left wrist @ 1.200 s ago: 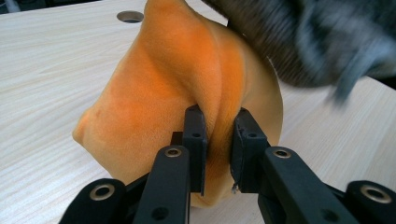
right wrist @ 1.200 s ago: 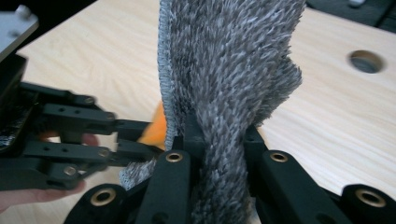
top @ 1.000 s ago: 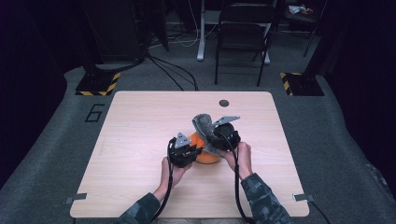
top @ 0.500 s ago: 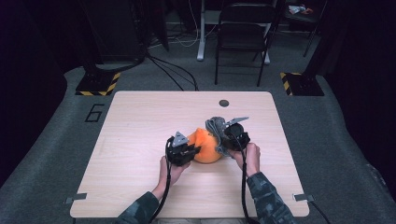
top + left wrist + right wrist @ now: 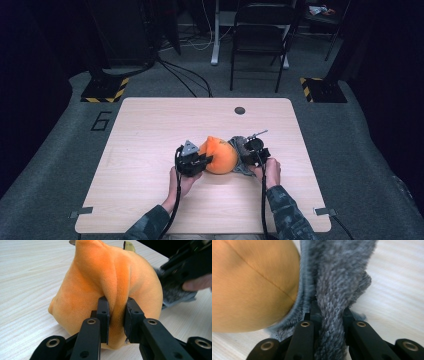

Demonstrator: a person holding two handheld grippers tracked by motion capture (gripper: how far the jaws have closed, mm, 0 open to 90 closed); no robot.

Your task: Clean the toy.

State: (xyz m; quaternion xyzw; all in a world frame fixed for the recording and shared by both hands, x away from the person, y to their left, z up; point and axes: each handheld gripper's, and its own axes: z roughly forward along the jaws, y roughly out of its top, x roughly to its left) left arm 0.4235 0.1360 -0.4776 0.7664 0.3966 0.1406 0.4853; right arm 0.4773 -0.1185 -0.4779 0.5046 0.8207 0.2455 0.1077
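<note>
Both claws pinch the plush toy (image 5: 220, 156) from opposite sides.

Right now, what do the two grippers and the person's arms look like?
Both are black. The left gripper carries a grey three-cornered plate on top; the right gripper has a grey metal piece sticking up. A black cable trails from each back along the forearm. Up close, the jaws are black bars with round metal rivets. The sleeves are dark camouflage.
</note>
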